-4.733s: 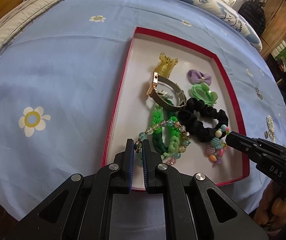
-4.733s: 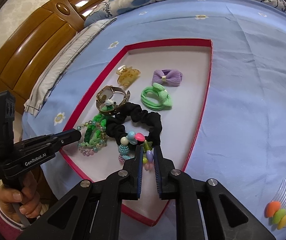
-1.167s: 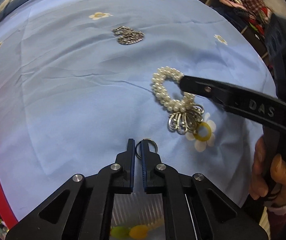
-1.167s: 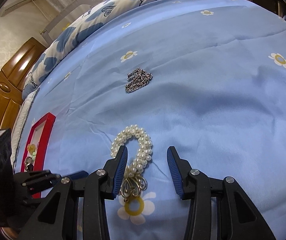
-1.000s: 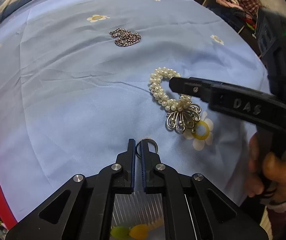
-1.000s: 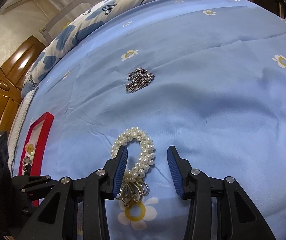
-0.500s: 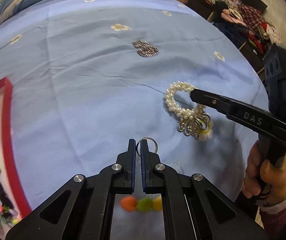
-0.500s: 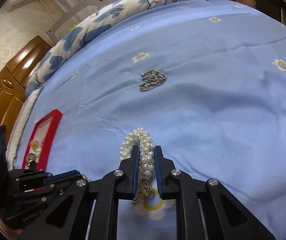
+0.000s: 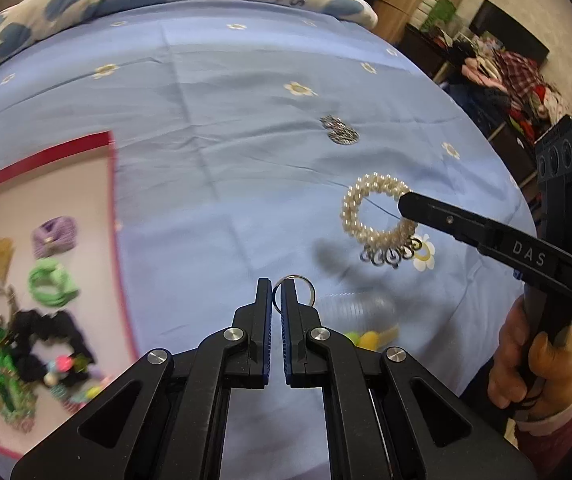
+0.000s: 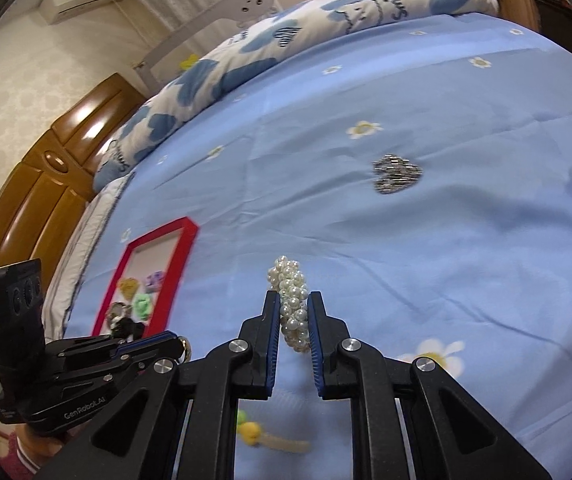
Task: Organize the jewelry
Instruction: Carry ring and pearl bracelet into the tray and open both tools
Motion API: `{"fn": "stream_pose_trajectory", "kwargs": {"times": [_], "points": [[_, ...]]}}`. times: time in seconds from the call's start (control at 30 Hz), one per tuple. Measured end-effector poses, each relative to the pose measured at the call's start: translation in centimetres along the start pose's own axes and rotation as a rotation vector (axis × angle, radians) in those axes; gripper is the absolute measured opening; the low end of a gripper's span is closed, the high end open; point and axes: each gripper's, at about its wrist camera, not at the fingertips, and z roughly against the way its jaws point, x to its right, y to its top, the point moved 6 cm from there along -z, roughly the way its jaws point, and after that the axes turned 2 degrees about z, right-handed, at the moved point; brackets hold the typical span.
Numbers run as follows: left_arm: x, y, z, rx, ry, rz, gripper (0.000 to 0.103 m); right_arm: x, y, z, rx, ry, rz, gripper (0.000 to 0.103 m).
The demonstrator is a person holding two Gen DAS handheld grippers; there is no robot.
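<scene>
Carrying, both claws clamped: left gripper (image 9: 276,294) on ring (image 9: 294,289), right gripper (image 10: 289,312) on pearl bracelet (image 9: 373,210), next likely toward red tray (image 9: 112,216) at bedspread's left edge.

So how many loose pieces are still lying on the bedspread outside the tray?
1 clearly: the silver chain heaped on the blue bedspread. A clear packet with coloured pieces also lies near the grippers. More may be hidden behind them.

Bedsheet (image 9: 214,128): light blue, white-and-yellow daisies
Tray (image 9: 120,280): red rim, white floor
Bracelet (image 9: 365,196): pearl white
Fingers (image 10: 272,336): black, blue pads
Chain (image 10: 395,174): silver
Scrunchie (image 9: 48,280): green
</scene>
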Motion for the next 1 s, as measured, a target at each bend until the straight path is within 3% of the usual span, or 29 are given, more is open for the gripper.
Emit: {"fn": "stream_pose_trajectory", "kwargs": {"times": [0.63, 1.0], "points": [[-10.4, -4.5, 7.4, 0.096, 0.104, 0.178, 0.003, -12.0, -2.6, -3.1, -0.079, 0.151, 0.14, 0.013], [-16.8, -7.0, 9.6, 0.121, 0.168, 0.292, 0.003, -18.1, -4.8, -5.6, -0.151, 0.235, 0.205, 0.013]]}}
